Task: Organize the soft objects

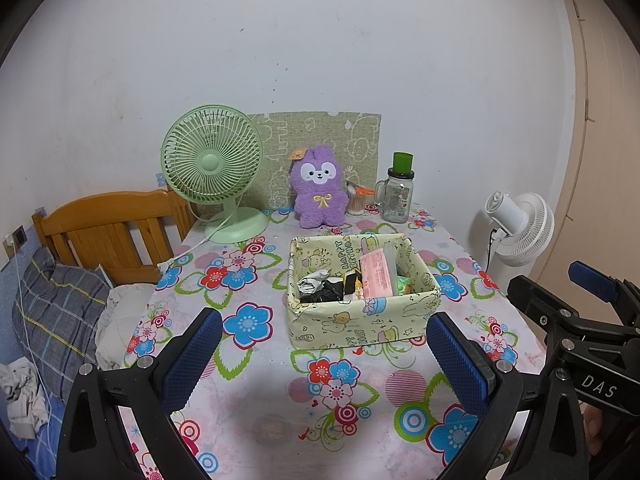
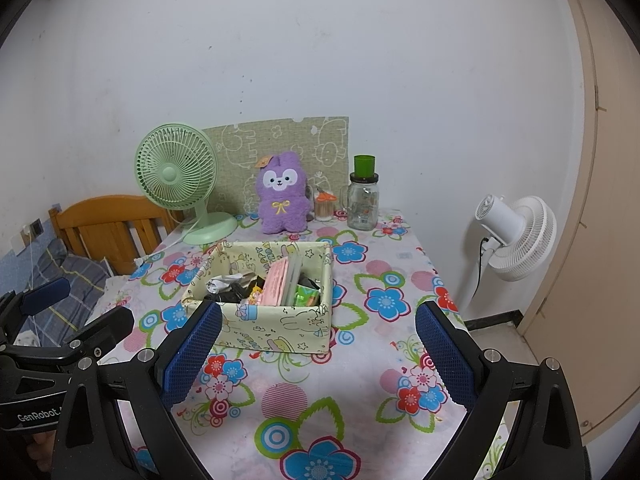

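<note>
Purple fluffy bunny toy (image 1: 319, 188) sits far ahead, past the yellow paper-wrapped box (image 1: 360, 320).

Both the left gripper (image 1: 324, 360) and right gripper (image 2: 316, 356) are wide open and empty; reaching over could bump the box or tip the glass jar with a green lid (image 1: 397, 192).

The box (image 1: 362, 312) hid the lower parts of its contents behind its near wall. At twelve o'clock, the purple plush (image 1: 319, 188) covered part of the patterned board (image 1: 320, 136). The small cup's (image 2: 325, 208) contents were too small to identify. At three o'clock, the right gripper (image 1: 592, 300) was cut by the frame edge.
</note>
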